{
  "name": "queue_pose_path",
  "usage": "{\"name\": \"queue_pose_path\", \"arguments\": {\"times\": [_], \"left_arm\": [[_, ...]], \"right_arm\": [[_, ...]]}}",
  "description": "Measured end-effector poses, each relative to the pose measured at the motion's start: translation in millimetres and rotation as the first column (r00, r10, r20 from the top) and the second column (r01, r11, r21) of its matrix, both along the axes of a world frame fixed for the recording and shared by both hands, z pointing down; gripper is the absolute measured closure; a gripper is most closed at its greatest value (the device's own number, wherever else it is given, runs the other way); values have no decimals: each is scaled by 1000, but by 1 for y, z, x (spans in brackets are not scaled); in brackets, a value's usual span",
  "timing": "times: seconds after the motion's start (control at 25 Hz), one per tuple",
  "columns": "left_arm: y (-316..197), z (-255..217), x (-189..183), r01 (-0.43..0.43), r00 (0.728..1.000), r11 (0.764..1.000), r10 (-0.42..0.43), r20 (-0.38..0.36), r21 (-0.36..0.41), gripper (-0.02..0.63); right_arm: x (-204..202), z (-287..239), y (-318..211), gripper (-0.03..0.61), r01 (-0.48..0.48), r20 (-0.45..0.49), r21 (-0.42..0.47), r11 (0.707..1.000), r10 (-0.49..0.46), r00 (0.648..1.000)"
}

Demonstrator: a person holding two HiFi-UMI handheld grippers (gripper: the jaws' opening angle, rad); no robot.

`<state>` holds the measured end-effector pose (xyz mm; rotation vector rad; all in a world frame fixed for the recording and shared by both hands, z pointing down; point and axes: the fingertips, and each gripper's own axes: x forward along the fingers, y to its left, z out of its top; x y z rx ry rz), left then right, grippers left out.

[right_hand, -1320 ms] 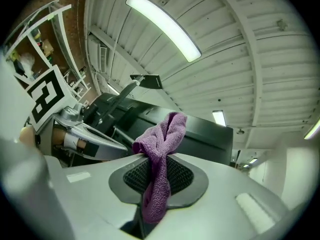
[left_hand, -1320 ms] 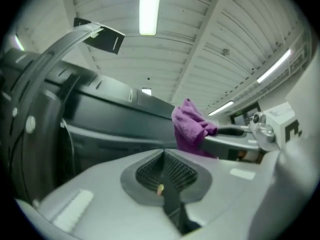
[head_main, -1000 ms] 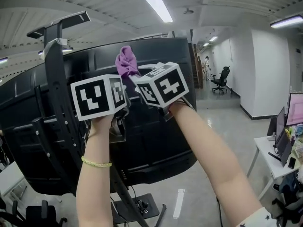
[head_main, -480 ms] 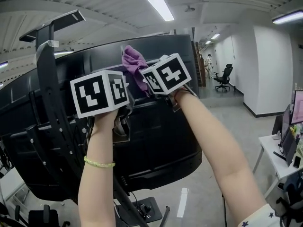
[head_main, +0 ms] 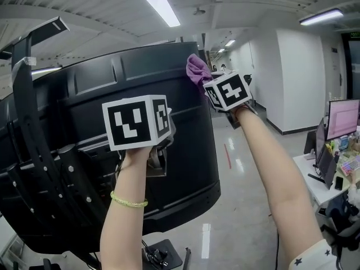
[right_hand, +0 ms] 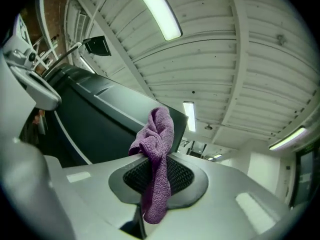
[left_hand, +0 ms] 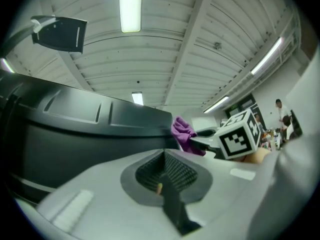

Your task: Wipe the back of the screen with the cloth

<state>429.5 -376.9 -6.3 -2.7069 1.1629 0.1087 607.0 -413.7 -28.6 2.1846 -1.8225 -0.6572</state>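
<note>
Purple cloth [right_hand: 159,134] is clamped in the right tongs [right_hand: 150,184], bunched above them at the screen's [head_main: 112,89] top edge. Left tongs [left_hand: 162,184] are closed, empty, lower-left of these.

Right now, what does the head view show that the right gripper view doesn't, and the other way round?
Only the head view: the right gripper from outside with its marker cube, the person's right forearm, the shiny grey floor, and a white desk with a pink-lit monitor.
Only the right gripper view: the jaws shut on the purple terry cloth, whose tail hangs past the ribbed pads.
Both: the cloth by the top corner of the black plastic back of the screen, under a ceiling strip light.
</note>
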Motion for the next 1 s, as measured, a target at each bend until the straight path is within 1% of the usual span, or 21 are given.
{"name": "queue_pose_path", "arguments": {"times": [0.04,0.08,0.16,0.24,0.32,0.4,0.52,0.64,0.72,0.8,0.92,1.0], "left_arm": [[1,0,2,-9,1000,1000,9,-3,0,606],[3,0,3,-18,1000,1000,18,-7,-2,606],[7,2,2,-25,1000,1000,25,-15,-3,606],[15,7,-2,-33,999,999,33,-15,4,606],[25,19,-7,-55,998,998,55,-10,0,606],[36,40,-13,-74,997,997,74,-15,-17,606],[46,84,-24,-58,998,998,57,-25,-34,606],[46,133,-37,13,1000,999,-14,-21,-36,606],[42,167,-42,40,999,998,-42,-23,-53,606],[39,201,-45,50,998,996,-52,-24,-77,606],[31,244,-48,60,997,993,-63,-33,-102,606],[24,271,-52,63,996,990,-69,-48,-124,606]], "right_arm": [[-4,-2,3,523,1,-37,18,1000,0,999],[-14,-5,7,523,21,-84,43,999,-17,996],[-46,-8,12,523,87,-197,78,993,-70,978],[-70,1,10,523,104,-312,59,993,-81,947],[-81,21,3,523,82,-415,16,997,-68,907],[-88,49,-2,523,72,-479,-23,997,-74,875],[-94,96,2,523,65,-535,-54,996,-84,841],[-99,146,5,523,55,-563,-98,994,-101,820],[-103,181,4,523,54,-561,-141,988,-125,818],[-107,218,3,523,53,-558,-178,983,-145,817],[-115,271,2,523,67,-529,-230,971,-183,828],[-121,310,4,523,73,-517,-274,959,-211,829]]}}
